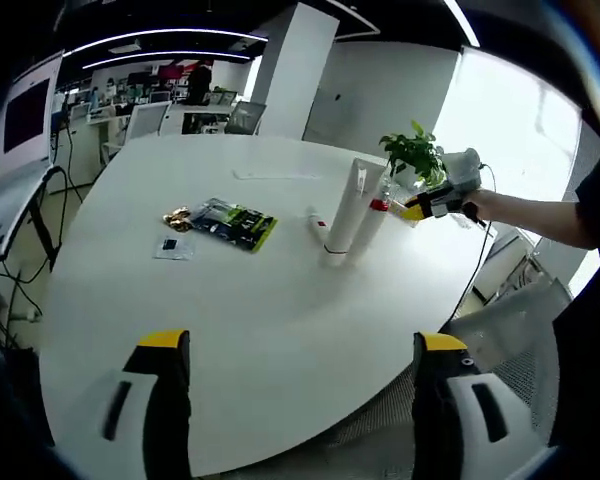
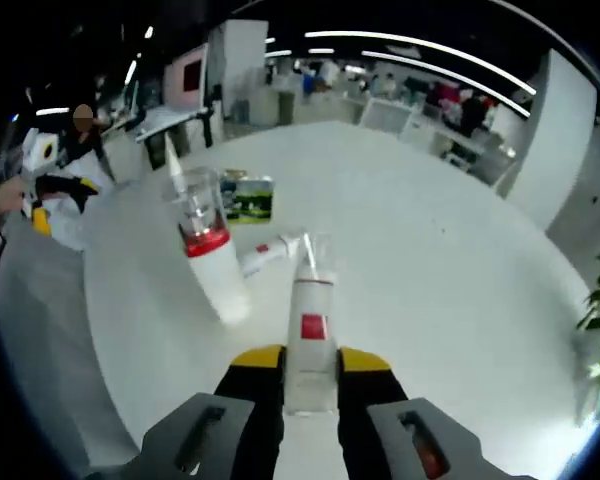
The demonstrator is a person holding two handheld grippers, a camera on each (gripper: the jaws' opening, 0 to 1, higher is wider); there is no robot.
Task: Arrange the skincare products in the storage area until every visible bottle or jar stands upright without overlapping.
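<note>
My right gripper (image 2: 310, 375) is shut on a white tube with a red label (image 2: 310, 335), held just above the white table (image 2: 440, 270). Just ahead of it on the left stands a white bottle with a red band and clear cap (image 2: 215, 265) (image 1: 370, 228). A tall white tube (image 2: 173, 160) (image 1: 347, 205) stands behind that bottle. A small tube (image 2: 268, 256) (image 1: 316, 220) lies flat between them. My left gripper (image 1: 300, 365) hangs open and empty over the near table edge, far from the products. In the left gripper view, the right gripper (image 1: 412, 210) is beside the bottle.
A green packet (image 1: 235, 224) (image 2: 248, 198), a gold item (image 1: 177, 217) and a small dark sachet (image 1: 172, 246) lie left of the products. A potted plant (image 1: 415, 152) stands behind them. Office desks and chairs lie beyond the table.
</note>
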